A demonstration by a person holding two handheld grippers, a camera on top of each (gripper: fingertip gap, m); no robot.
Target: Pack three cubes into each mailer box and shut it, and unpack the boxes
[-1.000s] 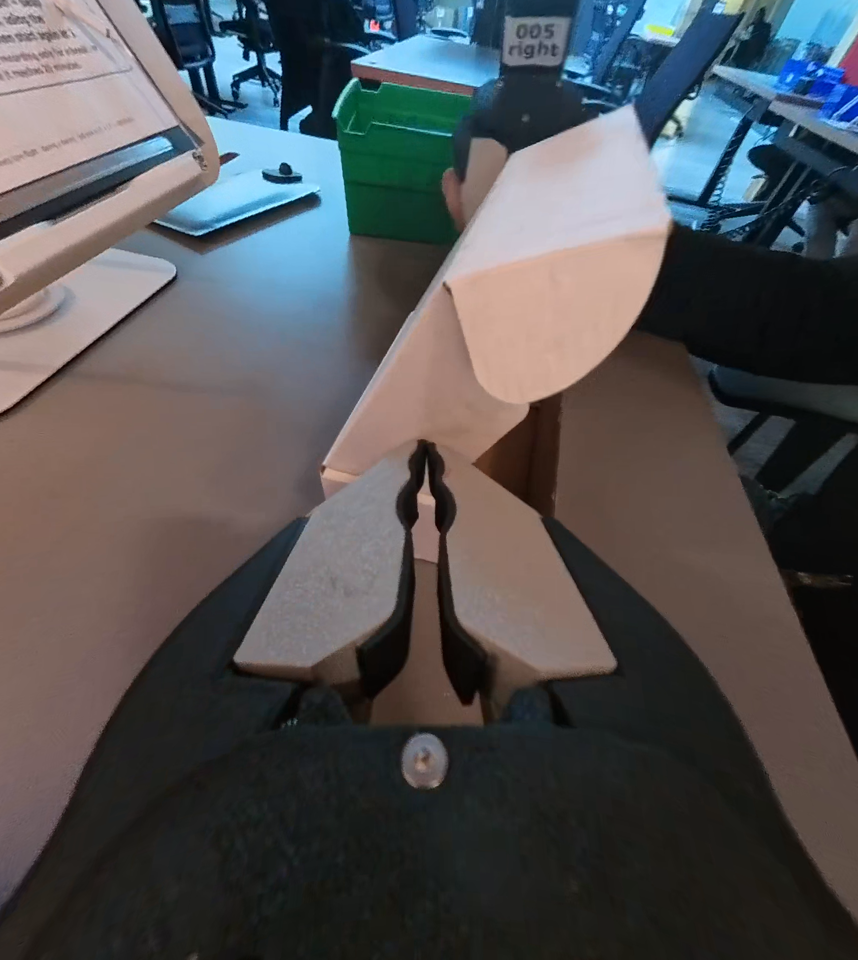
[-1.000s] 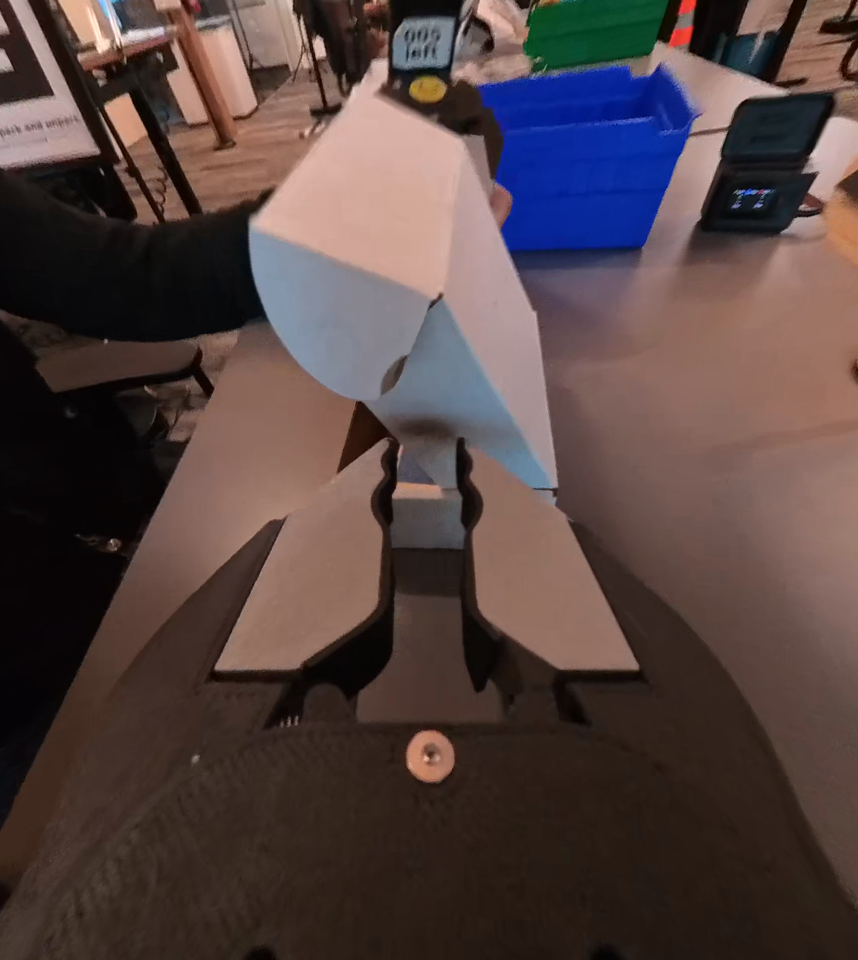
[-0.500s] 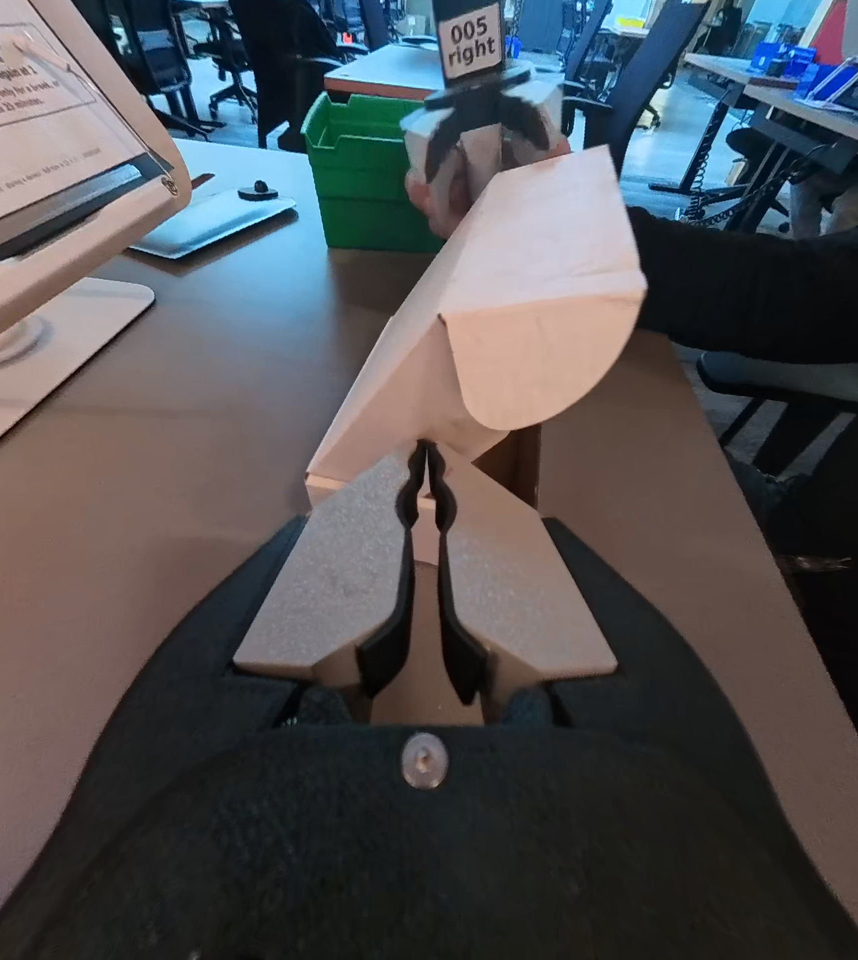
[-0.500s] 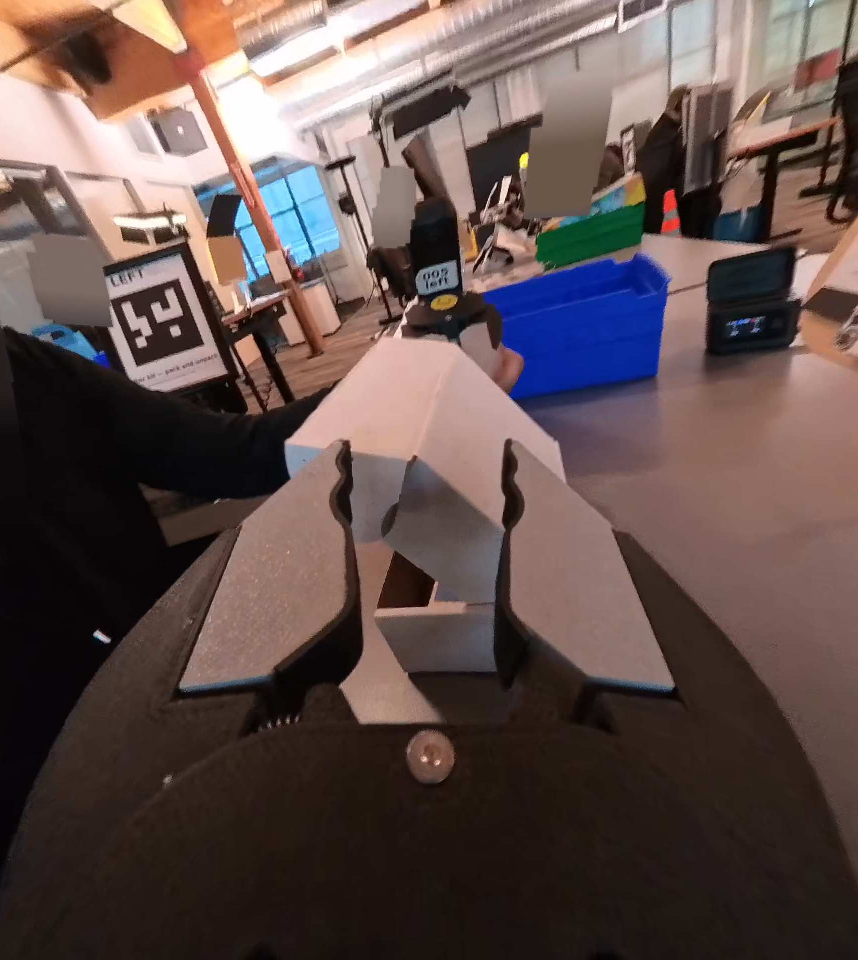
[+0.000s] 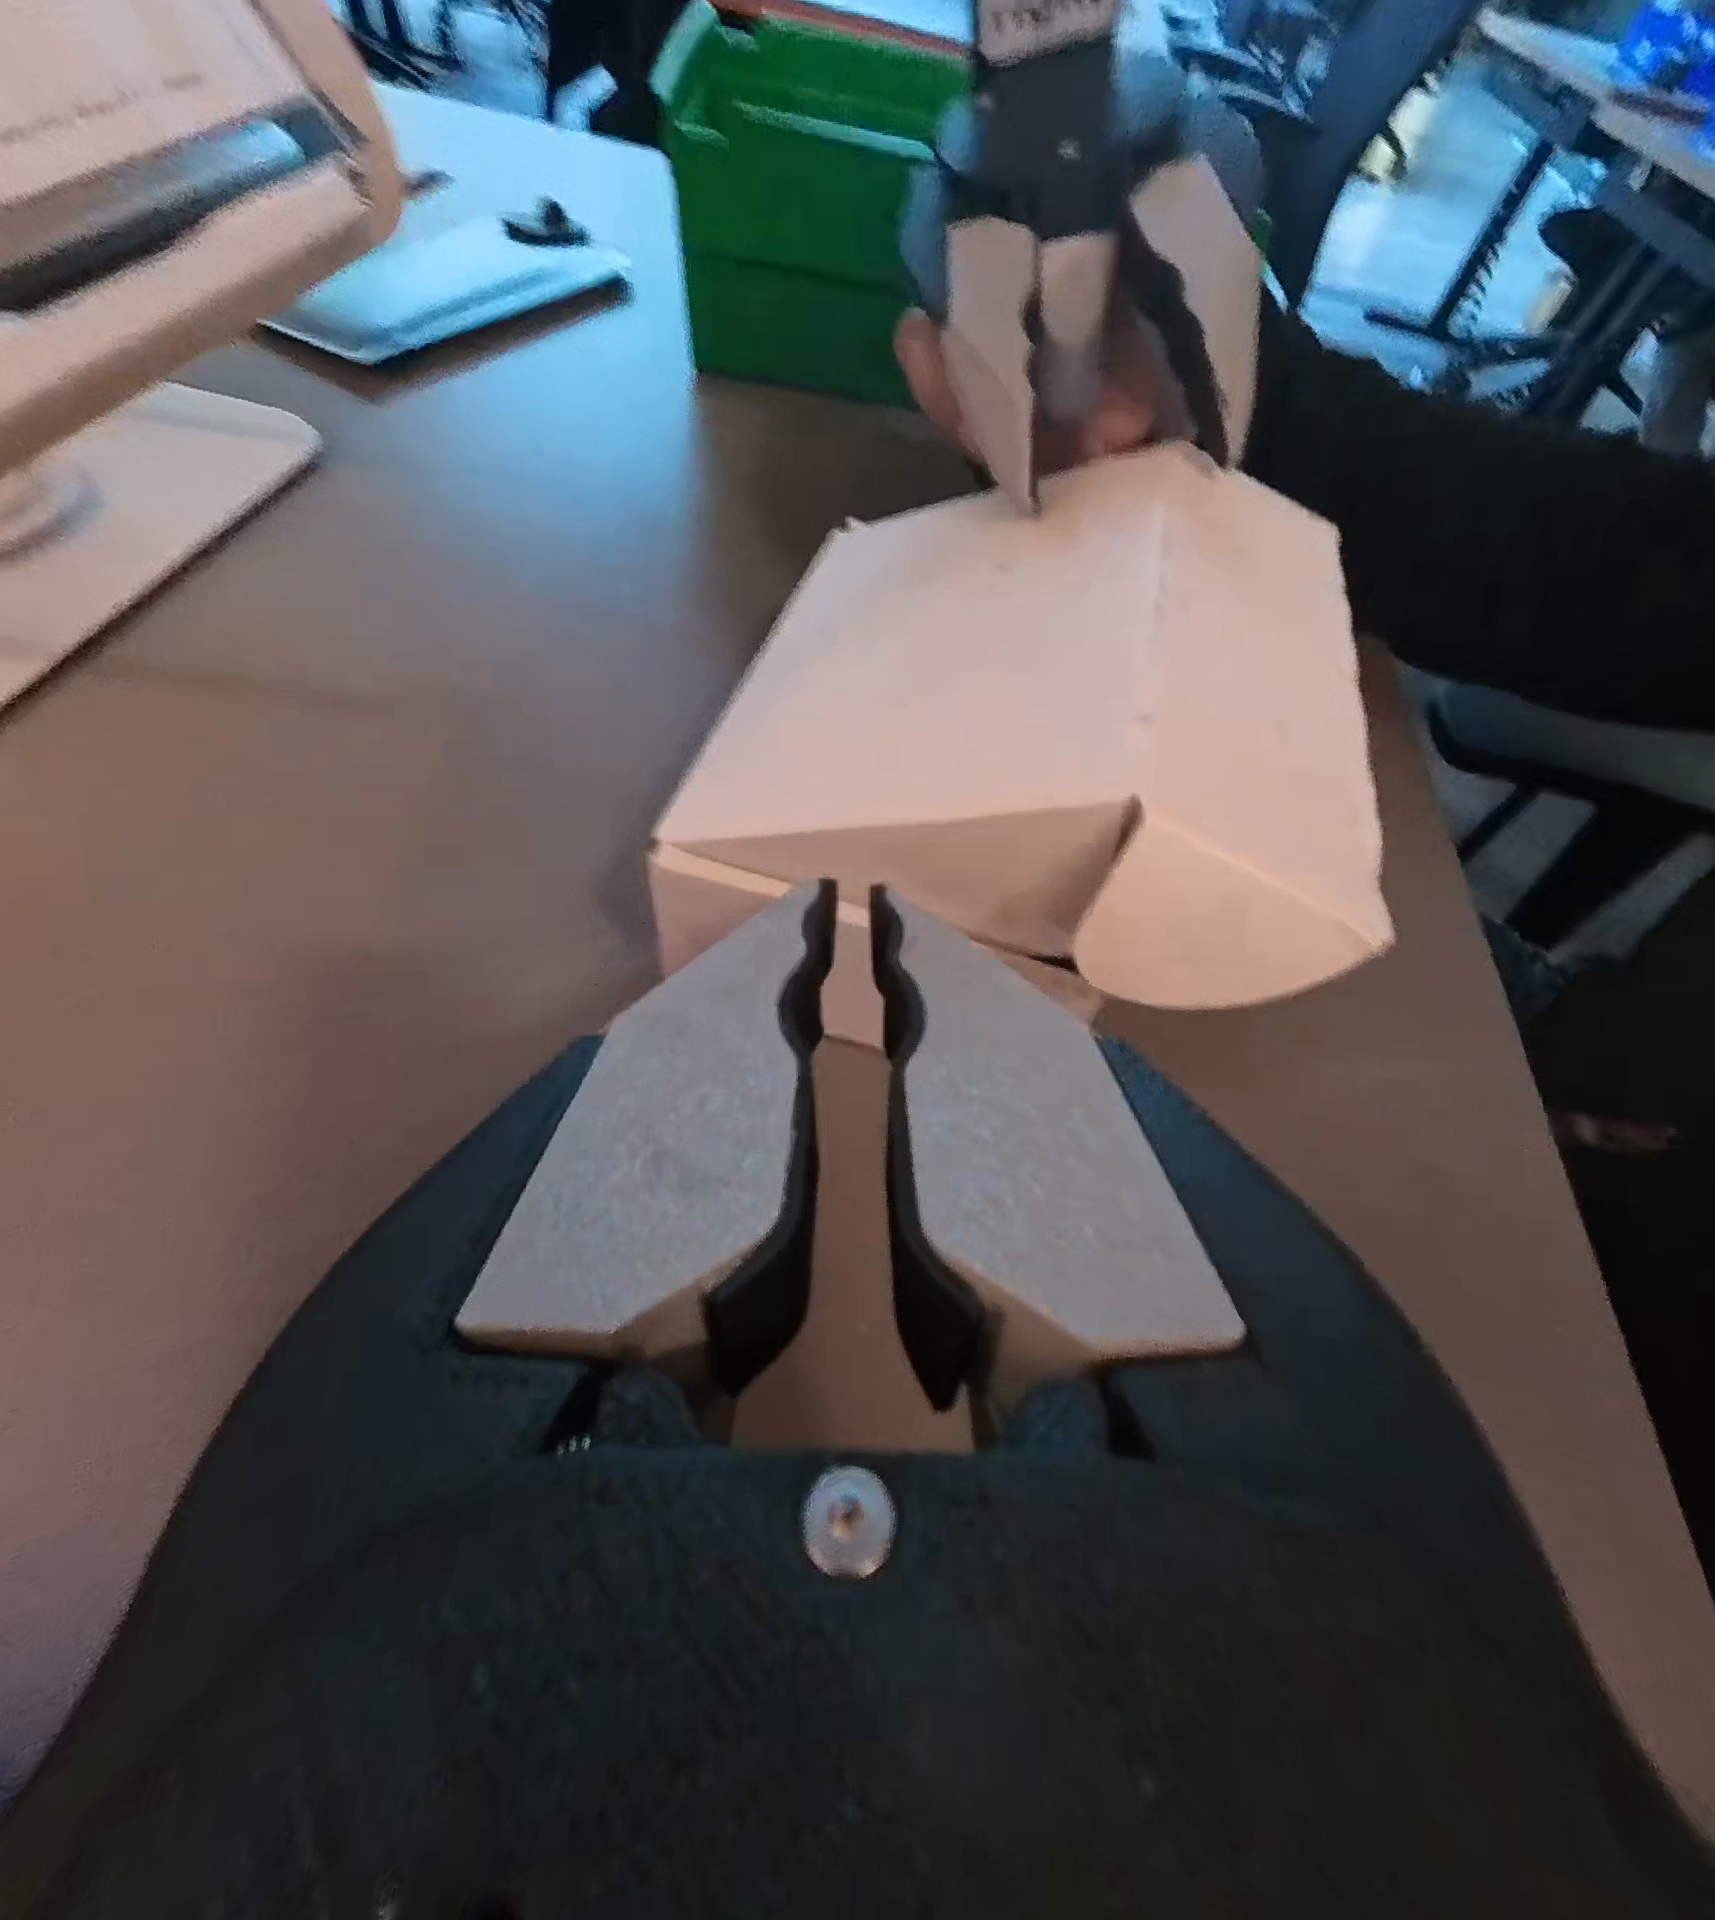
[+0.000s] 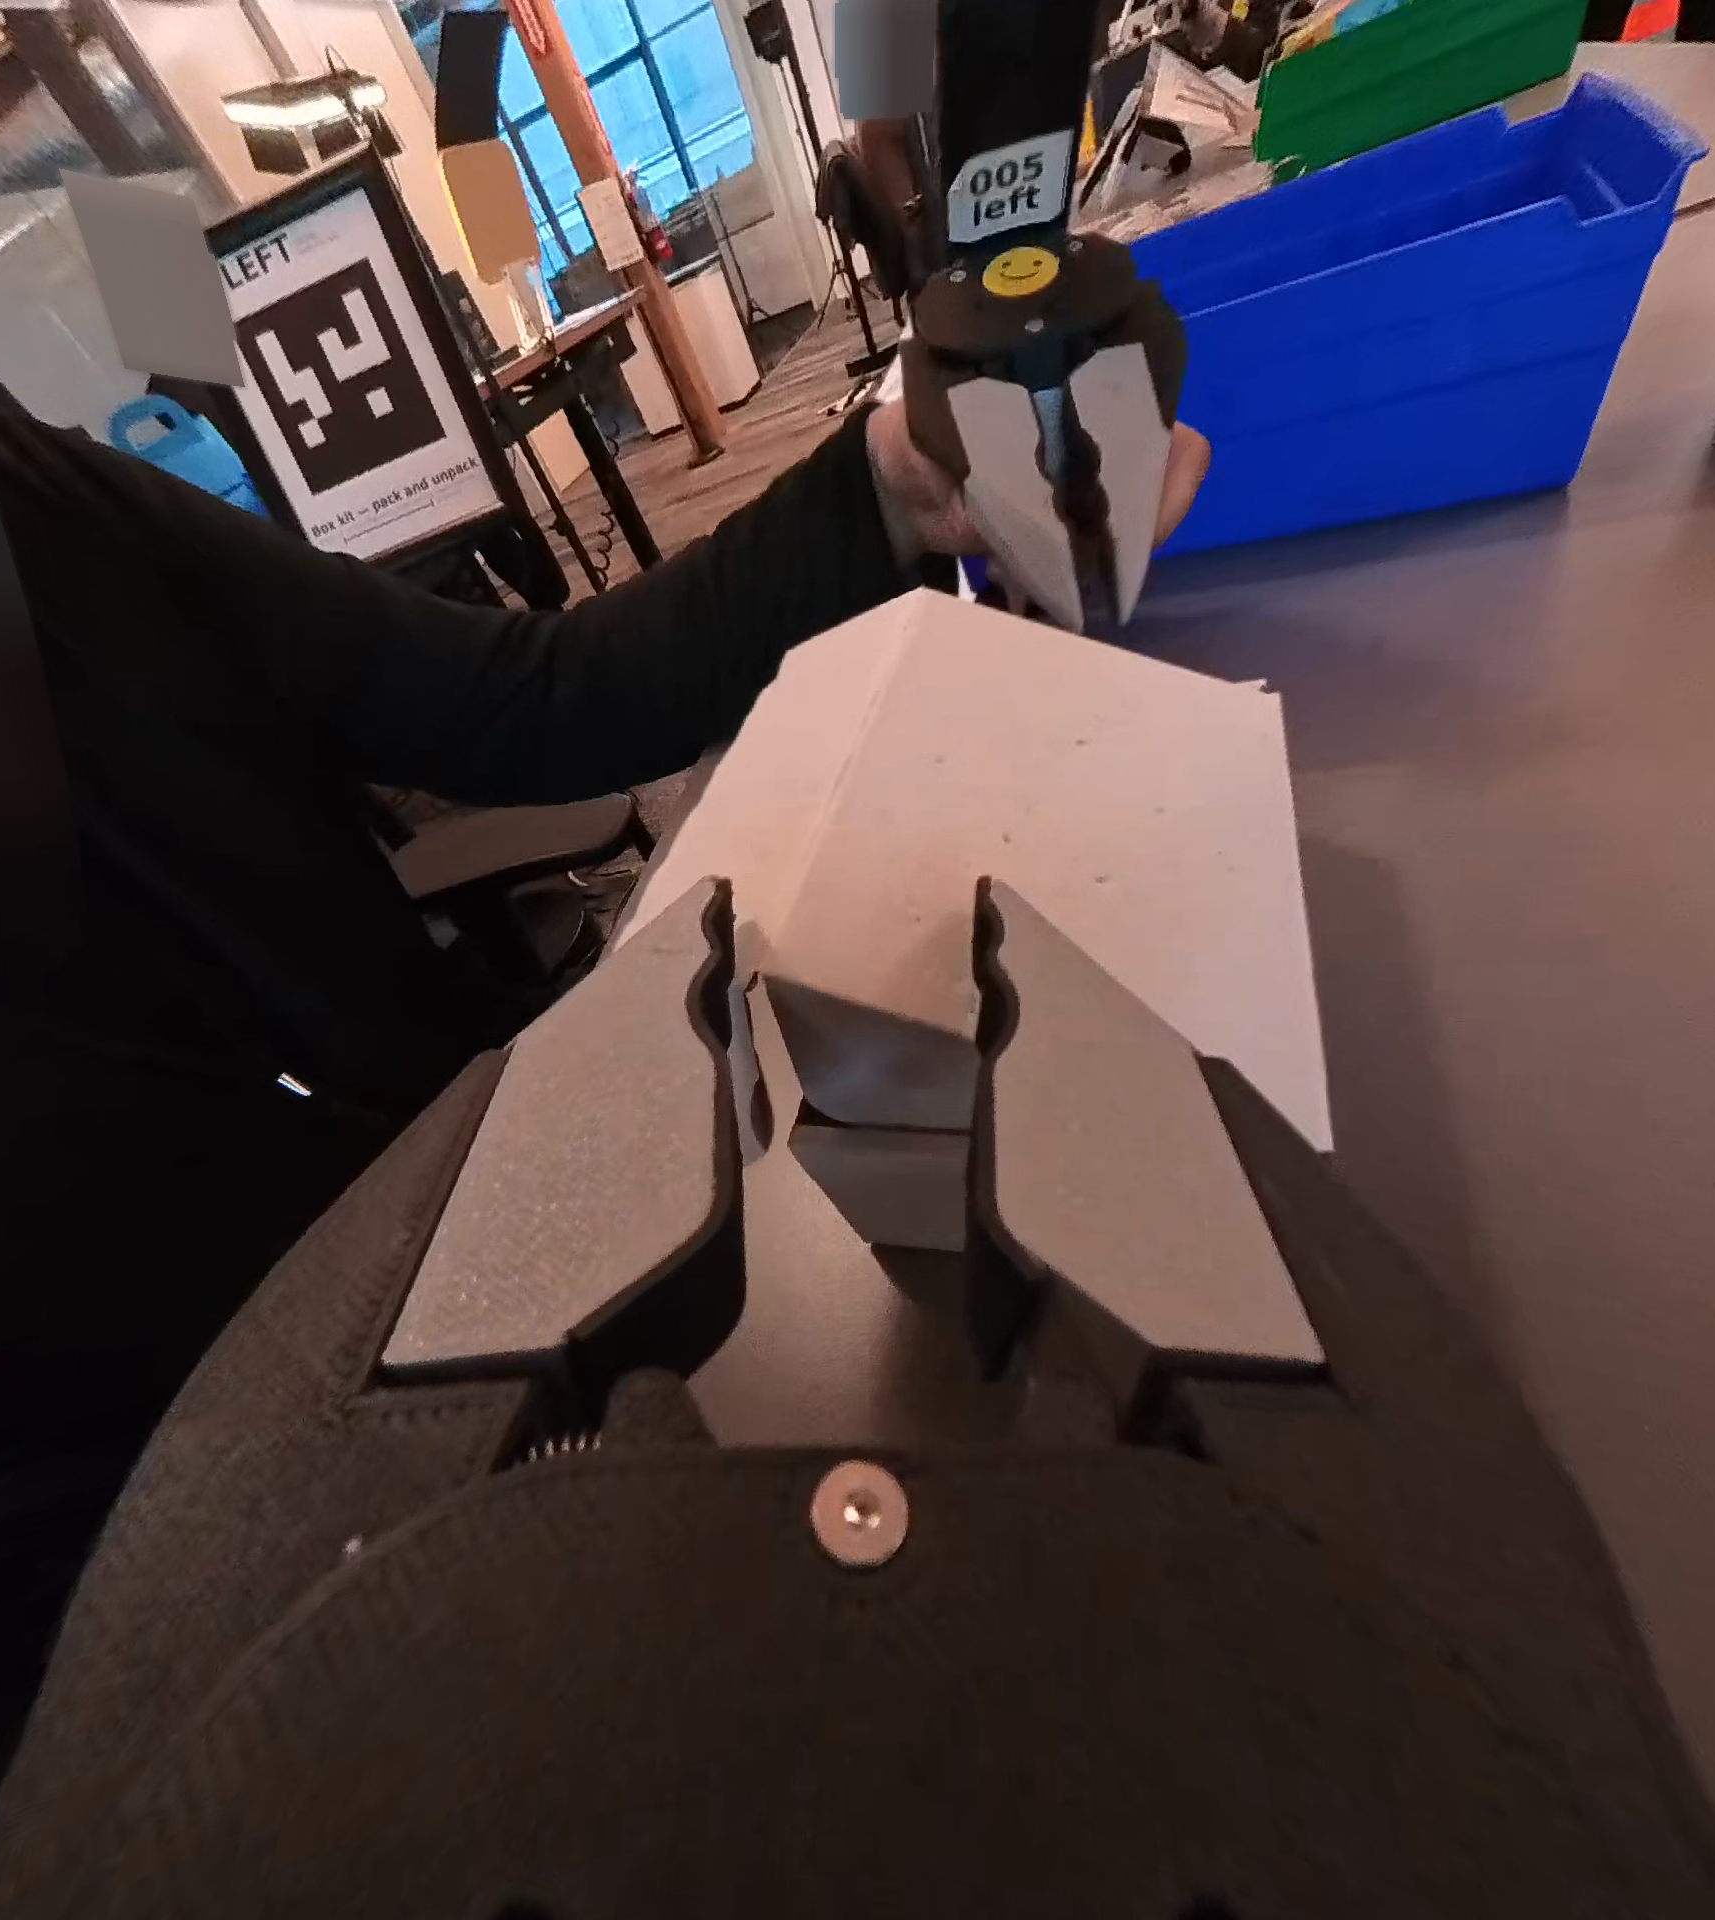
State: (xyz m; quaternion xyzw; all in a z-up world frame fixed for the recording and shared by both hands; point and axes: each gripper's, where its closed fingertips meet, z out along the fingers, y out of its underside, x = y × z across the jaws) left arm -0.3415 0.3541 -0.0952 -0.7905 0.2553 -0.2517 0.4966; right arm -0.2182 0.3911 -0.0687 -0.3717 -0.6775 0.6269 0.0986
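A white mailer box (image 5: 988, 727) lies on the brown table near its edge, its lid folded down almost flat. A rounded side flap (image 5: 1237, 914) sticks out loose at my end. No cubes show. My left gripper (image 5: 848, 894) is shut and empty, with its tips just in front of the box's near end wall. My right gripper (image 6: 851, 904) is open over the lid (image 6: 1040, 831). In the left wrist view the right gripper (image 5: 1092, 416) has one fingertip (image 5: 1024, 499) on the lid's far end. The left gripper also shows beyond the box in the right wrist view (image 6: 1081, 582).
A green bin (image 5: 801, 208) stands behind the box and a tilted screen on a white stand (image 5: 105, 229) at the left. A blue bin (image 6: 1404, 343) sits behind the left gripper. The table edge (image 5: 1518, 1039) runs close beside the box. The person's black sleeve (image 6: 417, 665) reaches across. About 15 cm separates my left fingertips from my right.
The lid has come down from steeply raised to almost flat. My right gripper opened, let go of the box and moved over the lid. My left gripper stayed shut at its end.
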